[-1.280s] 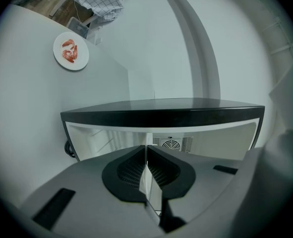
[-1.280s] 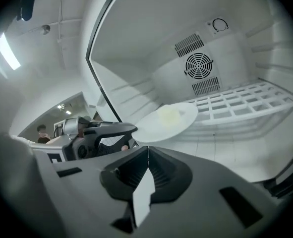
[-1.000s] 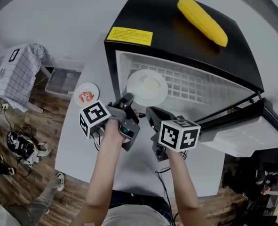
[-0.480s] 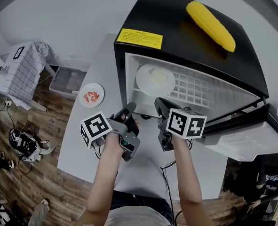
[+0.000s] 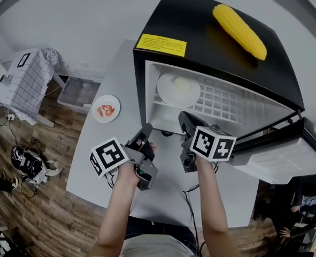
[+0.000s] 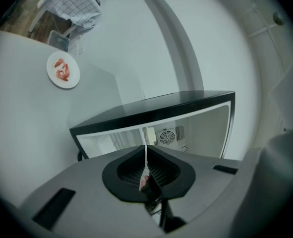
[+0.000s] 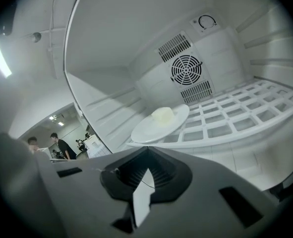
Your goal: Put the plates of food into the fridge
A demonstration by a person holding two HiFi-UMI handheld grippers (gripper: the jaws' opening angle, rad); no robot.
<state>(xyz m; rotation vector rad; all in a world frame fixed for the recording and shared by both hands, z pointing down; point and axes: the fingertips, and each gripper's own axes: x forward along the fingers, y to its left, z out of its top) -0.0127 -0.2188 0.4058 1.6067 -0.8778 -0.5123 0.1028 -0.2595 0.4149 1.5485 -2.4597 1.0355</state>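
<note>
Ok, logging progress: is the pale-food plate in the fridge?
In: the white plate of pale food rests on the grid shelf in the black fridge.

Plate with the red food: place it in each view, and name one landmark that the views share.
Head view: the plate with the red food lies left of centre on the grey table, left of the open fridge.
Left gripper view: upper left, on the table, left of the fridge.
Right gripper view: not in it.
Shared landmark: the open fridge, in all three views.
</note>
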